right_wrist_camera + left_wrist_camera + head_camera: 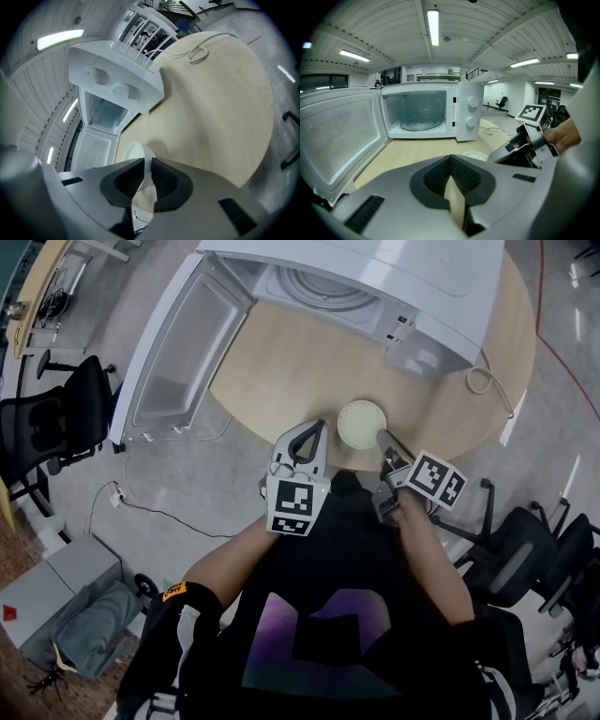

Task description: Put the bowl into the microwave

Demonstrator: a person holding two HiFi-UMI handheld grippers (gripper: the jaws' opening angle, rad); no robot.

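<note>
A small, round, cream-white bowl (361, 423) is seen at the near edge of a round, pale wooden table (281, 362). Its right rim is pinched between the closed jaws of the right gripper (385, 440). The left gripper (314, 434) is held just left of the bowl, its jaws pressed together on nothing. At the far side, a white microwave oven (375, 277) is stood with its white-framed door (173, 357) swung wide to the left, out past the table's edge. The cavity and its glass turntable (418, 124) are exposed. A bare stretch of tabletop is left between bowl and opening. A coiled white cable (480, 381) is laid right of the oven, near the table's rim. Black office chairs (70, 413) are placed on the floor at left and right.
</note>
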